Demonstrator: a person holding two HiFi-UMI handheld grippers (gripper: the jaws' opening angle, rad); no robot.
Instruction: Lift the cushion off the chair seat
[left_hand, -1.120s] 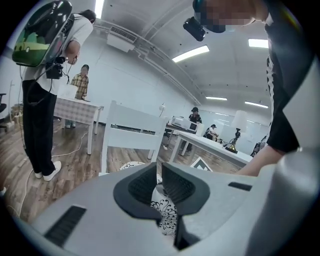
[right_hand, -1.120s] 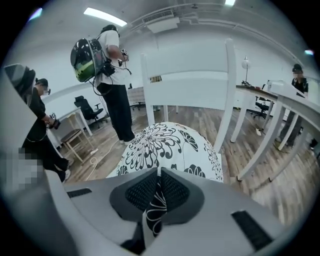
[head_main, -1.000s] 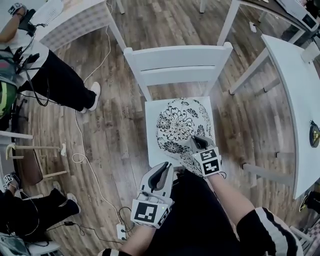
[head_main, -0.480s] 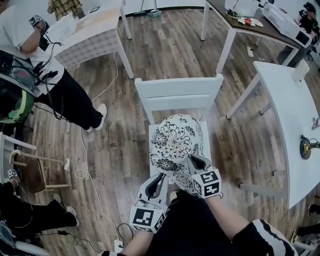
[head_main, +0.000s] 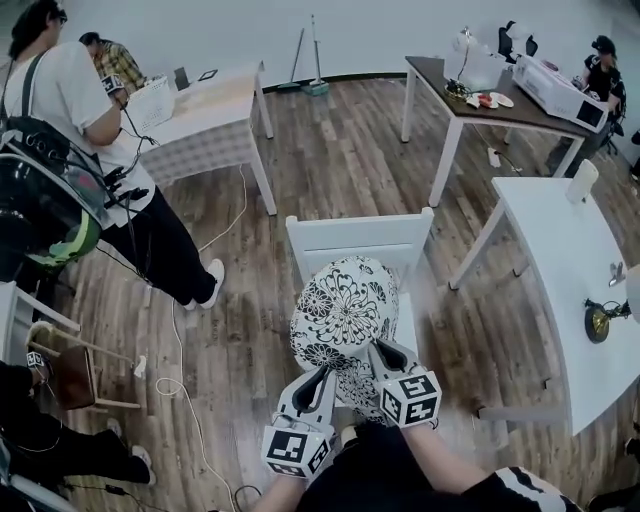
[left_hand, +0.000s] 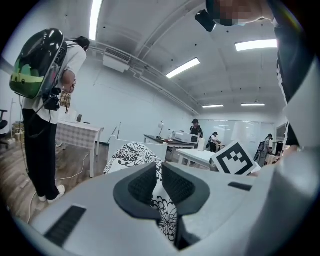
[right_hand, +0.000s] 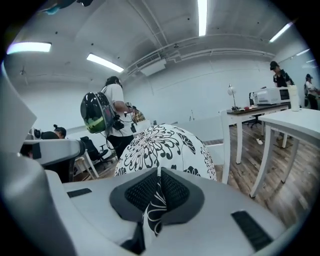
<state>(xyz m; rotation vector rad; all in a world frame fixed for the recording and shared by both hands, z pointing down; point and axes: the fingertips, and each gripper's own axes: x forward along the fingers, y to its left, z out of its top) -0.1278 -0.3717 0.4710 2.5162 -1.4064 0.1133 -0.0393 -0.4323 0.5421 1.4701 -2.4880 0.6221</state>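
A wooden floor (head_main: 330, 140) is shown in the head view, with the cushion (head_main: 345, 305) held over the white chair (head_main: 360, 238). Only in the gripper views is its fabric seen pinched in the right tongs (right_hand: 157, 192) and the left tongs (left_hand: 161, 182). A white tabletop (head_main: 575, 270) stands at three o'clock of the chair, and a person (head_main: 80, 110) at ten.

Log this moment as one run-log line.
stage: lift | left gripper: shut on cushion edge | right gripper: shut on cushion edge | cushion: held up, tilted, over chair seat
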